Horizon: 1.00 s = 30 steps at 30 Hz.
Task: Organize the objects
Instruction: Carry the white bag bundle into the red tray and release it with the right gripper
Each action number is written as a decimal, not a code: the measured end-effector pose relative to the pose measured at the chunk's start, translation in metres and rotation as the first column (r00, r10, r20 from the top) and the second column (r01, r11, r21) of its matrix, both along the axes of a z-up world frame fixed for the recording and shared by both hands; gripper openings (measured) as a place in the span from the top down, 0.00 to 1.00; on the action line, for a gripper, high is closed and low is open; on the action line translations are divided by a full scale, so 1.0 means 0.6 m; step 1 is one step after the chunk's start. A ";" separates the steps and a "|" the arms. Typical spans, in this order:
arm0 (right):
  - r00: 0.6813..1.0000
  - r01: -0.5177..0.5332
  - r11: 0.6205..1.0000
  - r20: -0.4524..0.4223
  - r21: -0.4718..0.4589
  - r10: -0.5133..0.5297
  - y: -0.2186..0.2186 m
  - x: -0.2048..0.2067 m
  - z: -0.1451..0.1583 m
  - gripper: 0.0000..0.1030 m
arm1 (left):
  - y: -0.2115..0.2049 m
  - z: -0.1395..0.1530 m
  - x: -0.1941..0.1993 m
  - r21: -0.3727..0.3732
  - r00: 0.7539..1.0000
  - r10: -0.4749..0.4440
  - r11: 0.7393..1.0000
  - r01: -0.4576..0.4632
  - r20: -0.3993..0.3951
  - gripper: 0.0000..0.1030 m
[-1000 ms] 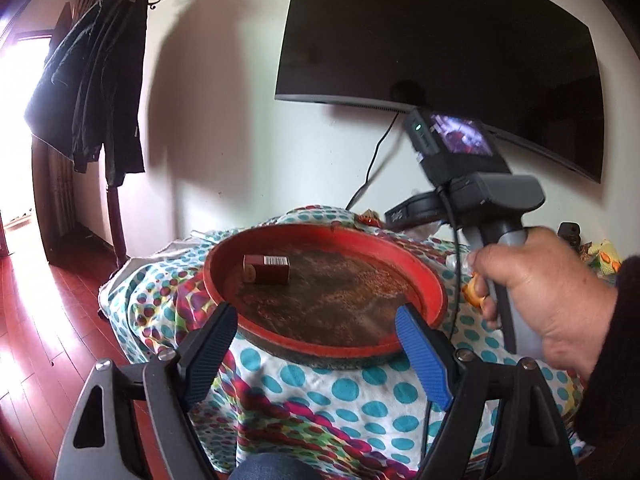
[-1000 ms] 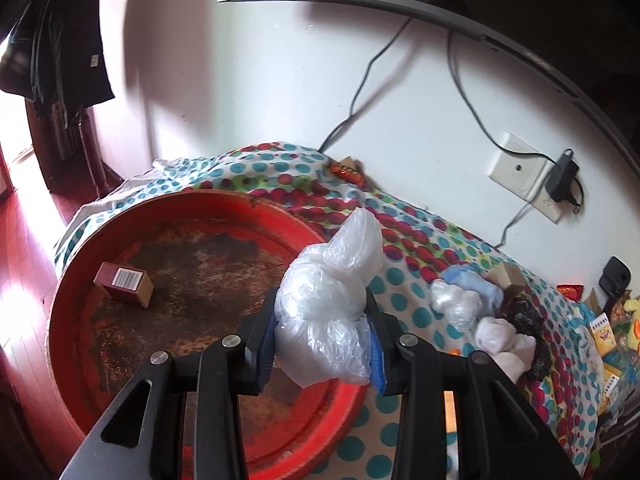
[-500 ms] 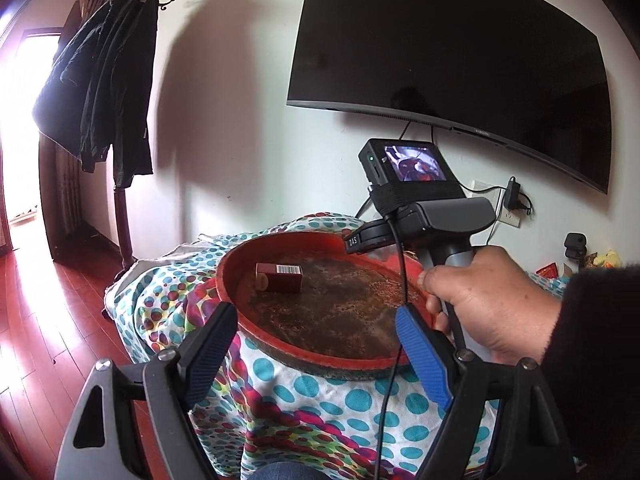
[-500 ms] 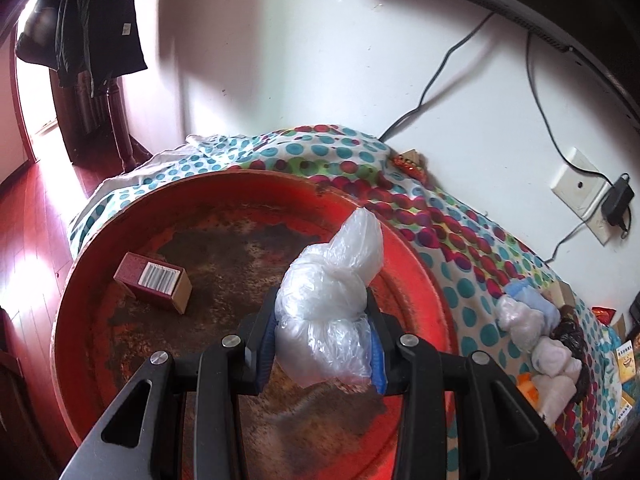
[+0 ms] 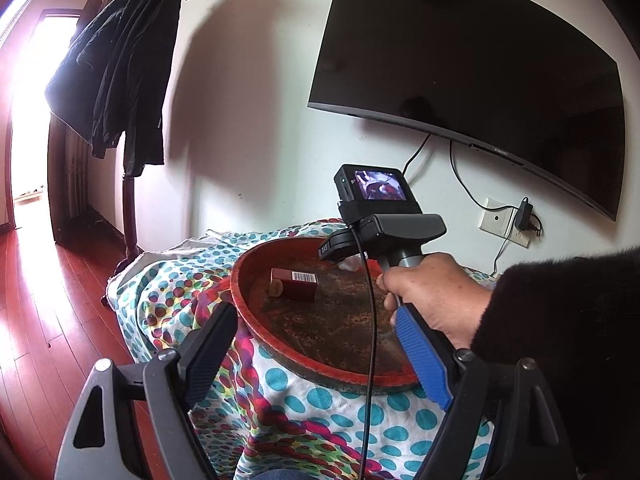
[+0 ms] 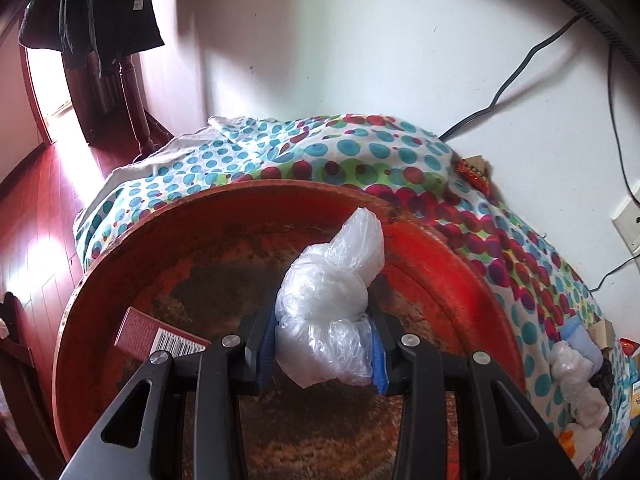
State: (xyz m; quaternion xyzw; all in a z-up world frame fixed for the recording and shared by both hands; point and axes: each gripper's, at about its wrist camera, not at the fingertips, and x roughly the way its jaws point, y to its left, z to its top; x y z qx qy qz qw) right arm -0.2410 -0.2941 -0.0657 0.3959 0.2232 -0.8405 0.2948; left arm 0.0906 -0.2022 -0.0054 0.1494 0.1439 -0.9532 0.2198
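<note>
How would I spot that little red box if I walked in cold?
Find the table under the dotted cloth below the wall television. On it sits a big round red tray. The red box lies flat inside, the only hard item there, with a white barcode on its side.

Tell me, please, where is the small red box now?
The small red box lies flat inside the round red tray, on its left part in both views. In the right wrist view it sits left of the right gripper, which holds a plastic bag.
</note>
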 end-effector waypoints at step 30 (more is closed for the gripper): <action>0.804 0.529 0.815 -0.169 -0.235 -0.570 0.644 -0.019 0.058 0.05 | 0.122 -0.018 -0.044 -0.050 0.928 -0.372 0.927 0.372 0.008 0.18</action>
